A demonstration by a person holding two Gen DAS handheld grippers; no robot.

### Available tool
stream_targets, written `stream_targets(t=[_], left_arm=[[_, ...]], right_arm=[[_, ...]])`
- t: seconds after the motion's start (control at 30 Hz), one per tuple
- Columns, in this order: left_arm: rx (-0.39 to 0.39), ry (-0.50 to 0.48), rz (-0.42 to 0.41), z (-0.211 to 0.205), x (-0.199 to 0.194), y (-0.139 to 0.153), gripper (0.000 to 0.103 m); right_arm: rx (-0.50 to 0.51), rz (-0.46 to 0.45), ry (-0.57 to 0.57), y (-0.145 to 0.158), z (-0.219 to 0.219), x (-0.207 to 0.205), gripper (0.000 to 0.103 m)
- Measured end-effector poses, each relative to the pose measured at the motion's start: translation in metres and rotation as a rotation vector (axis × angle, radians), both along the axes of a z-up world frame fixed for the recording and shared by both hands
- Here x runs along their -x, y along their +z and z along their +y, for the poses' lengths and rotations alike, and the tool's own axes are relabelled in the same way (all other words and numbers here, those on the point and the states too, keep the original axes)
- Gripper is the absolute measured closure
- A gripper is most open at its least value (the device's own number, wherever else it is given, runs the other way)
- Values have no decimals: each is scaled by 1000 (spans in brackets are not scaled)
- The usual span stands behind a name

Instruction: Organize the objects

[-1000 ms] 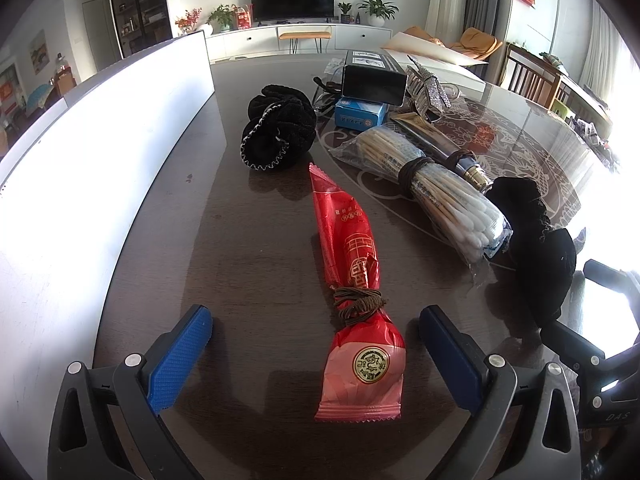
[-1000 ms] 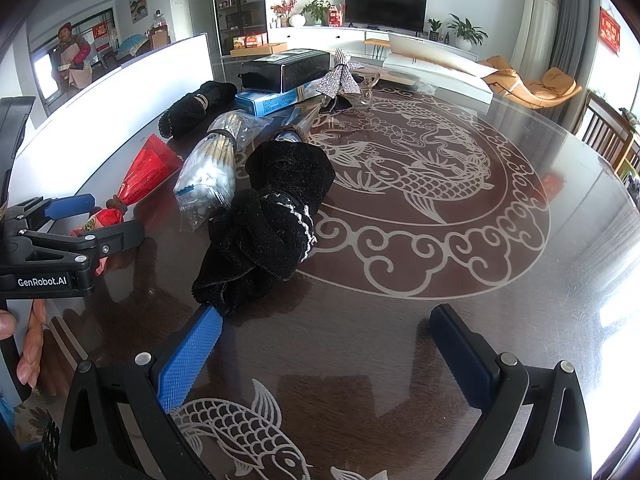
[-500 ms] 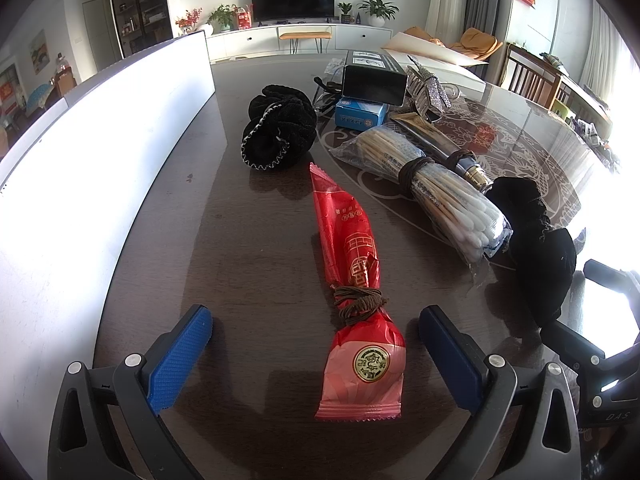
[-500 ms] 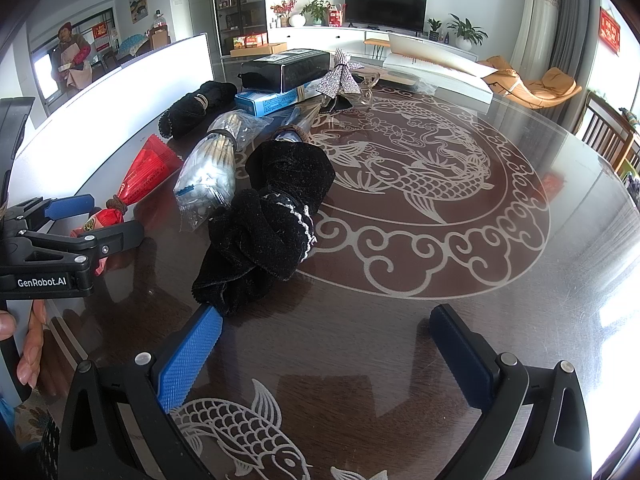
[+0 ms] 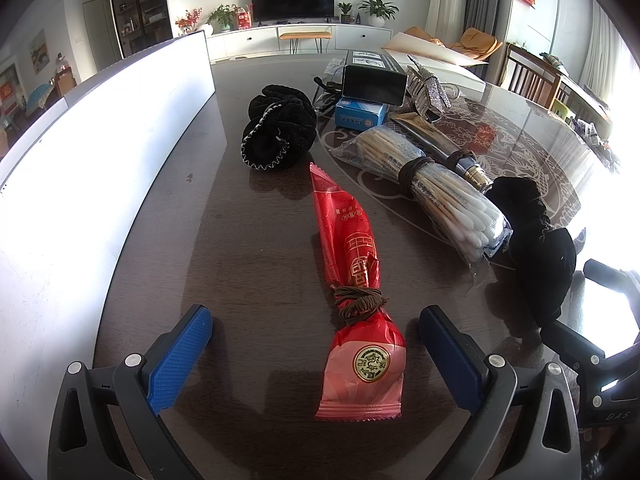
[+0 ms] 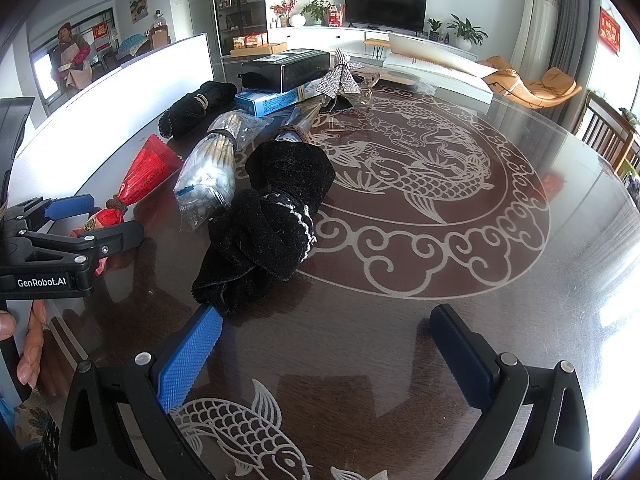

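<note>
A red snack packet (image 5: 352,276) tied with a brown band lies on the dark table, its near end between the open fingers of my left gripper (image 5: 316,340). It also shows in the right wrist view (image 6: 136,184). A bagged bundle of cotton swabs (image 5: 436,188) lies to its right. A black cloth bundle (image 6: 268,216) lies just beyond the blue pad of my open right gripper (image 6: 324,340). A second black cloth bundle (image 5: 278,132) lies farther back. Both grippers are empty.
A white panel (image 5: 80,152) stands along the table's left edge. At the back are a black box (image 5: 374,84), a blue box (image 5: 360,114), a silver glitter bow (image 6: 340,80) and a dark tube (image 5: 444,146). The left gripper shows in the right wrist view (image 6: 72,224).
</note>
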State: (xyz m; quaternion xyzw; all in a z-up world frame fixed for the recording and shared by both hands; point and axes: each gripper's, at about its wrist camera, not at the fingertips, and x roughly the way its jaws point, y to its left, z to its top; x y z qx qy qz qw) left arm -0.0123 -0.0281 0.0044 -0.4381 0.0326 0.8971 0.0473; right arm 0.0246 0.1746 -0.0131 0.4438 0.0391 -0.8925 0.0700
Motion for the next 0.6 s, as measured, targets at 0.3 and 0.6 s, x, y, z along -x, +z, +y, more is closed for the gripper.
stream_targets(t=[0.3,0.6], left_arm=[[-1,0,0,0,0,0,0],[-1,0,0,0,0,0,0]], right_arm=[[0,0,2,0,0,0,0],[2,0,3,0,0,1,0]])
